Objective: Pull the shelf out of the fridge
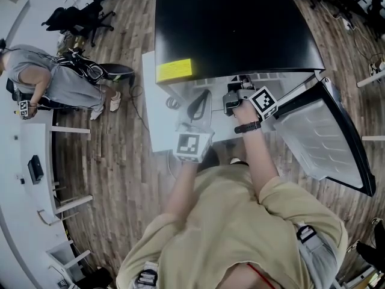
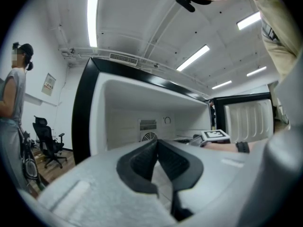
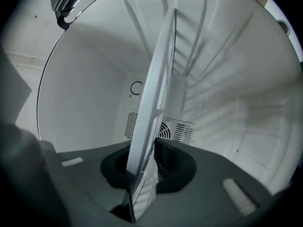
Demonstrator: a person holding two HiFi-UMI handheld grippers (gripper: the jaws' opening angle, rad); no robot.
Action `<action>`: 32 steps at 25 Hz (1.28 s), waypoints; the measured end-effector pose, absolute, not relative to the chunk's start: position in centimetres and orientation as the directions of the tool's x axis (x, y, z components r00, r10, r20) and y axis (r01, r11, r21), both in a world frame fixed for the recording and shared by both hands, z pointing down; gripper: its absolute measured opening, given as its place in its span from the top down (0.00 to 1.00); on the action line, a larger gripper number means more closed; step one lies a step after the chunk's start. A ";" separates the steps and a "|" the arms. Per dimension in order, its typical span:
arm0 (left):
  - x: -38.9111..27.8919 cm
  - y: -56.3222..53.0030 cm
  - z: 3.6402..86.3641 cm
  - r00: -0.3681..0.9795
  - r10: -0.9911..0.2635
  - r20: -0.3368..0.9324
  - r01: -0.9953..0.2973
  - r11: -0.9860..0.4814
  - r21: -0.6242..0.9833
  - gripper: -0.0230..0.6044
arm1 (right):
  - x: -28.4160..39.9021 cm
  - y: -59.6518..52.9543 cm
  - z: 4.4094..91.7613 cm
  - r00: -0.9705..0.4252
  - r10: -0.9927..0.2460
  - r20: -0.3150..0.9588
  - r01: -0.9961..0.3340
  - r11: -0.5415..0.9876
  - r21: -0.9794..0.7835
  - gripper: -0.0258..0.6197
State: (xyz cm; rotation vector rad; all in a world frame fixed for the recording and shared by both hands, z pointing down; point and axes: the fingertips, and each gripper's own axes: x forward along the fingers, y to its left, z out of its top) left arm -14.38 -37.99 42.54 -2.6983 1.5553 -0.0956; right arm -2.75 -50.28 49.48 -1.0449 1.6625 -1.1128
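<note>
The black-topped fridge [image 1: 234, 29] stands open in front of me, its door [image 1: 325, 131] swung out to the right. My right gripper [image 1: 231, 98] reaches into the white interior. In the right gripper view the clear shelf [image 3: 156, 93] runs edge-on away from the camera, and the right gripper [image 3: 144, 167] is shut on its front edge with the dark pads against both faces. My left gripper [image 1: 198, 107] hangs just outside the fridge's front. In the left gripper view that gripper [image 2: 156, 160] is shut, pad tips touching, with nothing between them, and it faces the fridge interior [image 2: 142, 108].
A yellow note [image 1: 174, 70] is stuck on the fridge's top front. A person [image 1: 54, 80] stands at the far left beside a white desk [image 1: 30, 155], with an office chair [image 1: 84, 14] behind. A fan grille [image 3: 175, 129] is on the fridge's back wall.
</note>
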 end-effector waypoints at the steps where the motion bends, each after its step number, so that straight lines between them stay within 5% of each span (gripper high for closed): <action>1: -14.3 -37.9 42.5 0.500 -0.865 0.040 -0.864 -0.501 -0.052 0.96 | -2.7 -50.2 49.5 -0.282 -0.938 -0.201 -0.166 0.254 -0.953 0.88; 32: -13.0 -29.1 42.2 0.440 -0.898 -0.017 -0.898 -0.439 -0.012 0.96 | -2.0 -39.4 50.0 -0.379 -0.896 -0.231 -0.106 0.290 -0.951 0.89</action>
